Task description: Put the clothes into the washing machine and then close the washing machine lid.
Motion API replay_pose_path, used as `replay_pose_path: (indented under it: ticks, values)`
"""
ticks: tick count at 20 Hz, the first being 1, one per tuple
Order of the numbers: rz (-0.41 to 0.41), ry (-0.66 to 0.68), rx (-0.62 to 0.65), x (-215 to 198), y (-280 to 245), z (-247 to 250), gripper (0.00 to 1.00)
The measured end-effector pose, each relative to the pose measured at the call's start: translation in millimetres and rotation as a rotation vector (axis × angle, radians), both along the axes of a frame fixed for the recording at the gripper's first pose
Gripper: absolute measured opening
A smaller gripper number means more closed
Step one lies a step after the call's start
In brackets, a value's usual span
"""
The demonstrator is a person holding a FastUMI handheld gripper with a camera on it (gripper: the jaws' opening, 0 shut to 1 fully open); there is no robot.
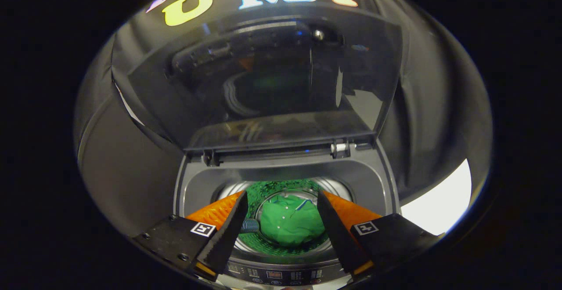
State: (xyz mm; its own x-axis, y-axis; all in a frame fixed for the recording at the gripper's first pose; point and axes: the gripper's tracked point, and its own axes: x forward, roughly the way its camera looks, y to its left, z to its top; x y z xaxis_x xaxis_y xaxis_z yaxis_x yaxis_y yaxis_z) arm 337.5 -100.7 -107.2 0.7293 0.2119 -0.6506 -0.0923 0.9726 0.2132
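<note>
Black cloth backs the washing machine [377, 180], its lid [263, 83] upright above the green shirt [292, 222]; the released, empty gripper [283, 219] could slip off the glossy lid.

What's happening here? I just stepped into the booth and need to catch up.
A person holds a gripper over a top-loading washing machine, its jaws open and empty. A green shirt already lies down in the drum, seen between the fingers. The lid stands raised beyond them, so closing it looks like the step left.
</note>
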Motion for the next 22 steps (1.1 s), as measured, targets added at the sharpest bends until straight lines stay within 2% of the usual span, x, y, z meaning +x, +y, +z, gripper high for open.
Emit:
replay_pose_path:
  ticks: [6, 14, 22]
  values:
    - [0.041, -0.172, -0.039, -4, 0, 73, 0.98]
    - [0.058, -0.394, -0.029, 22, 9, 179, 0.98]
    - [0.026, -0.413, -0.019, 80, 13, 210, 0.98]
